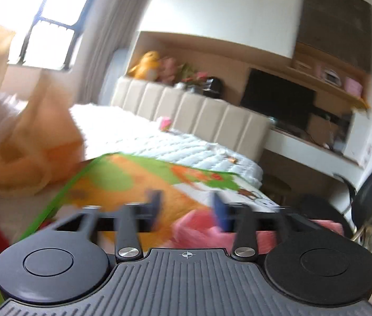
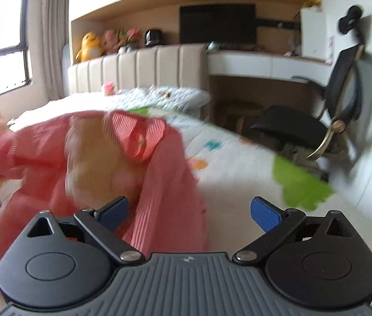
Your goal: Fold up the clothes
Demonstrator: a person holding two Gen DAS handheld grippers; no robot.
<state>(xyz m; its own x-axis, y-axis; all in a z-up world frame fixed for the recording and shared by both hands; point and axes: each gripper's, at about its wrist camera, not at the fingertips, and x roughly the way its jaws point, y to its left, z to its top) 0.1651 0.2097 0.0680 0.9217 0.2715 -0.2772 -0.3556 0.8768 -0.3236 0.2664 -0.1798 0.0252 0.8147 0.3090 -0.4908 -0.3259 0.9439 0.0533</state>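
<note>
Left wrist view: the left gripper (image 1: 187, 210) is released, jaws apart above a blurred pink garment (image 1: 199, 233) on the colourful mat (image 1: 122, 176).

Right wrist view: the right gripper (image 2: 189, 212) is spread wide, empty. The pink garment (image 2: 159, 171) lies crumpled at near left, its long axis running near to far.

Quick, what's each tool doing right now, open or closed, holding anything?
Left tool: open, holding nothing.
Right tool: open wide, holding nothing.

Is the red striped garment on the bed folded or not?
Not folded: the red striped garment lies rumpled on the play mat, spread unevenly.
</note>
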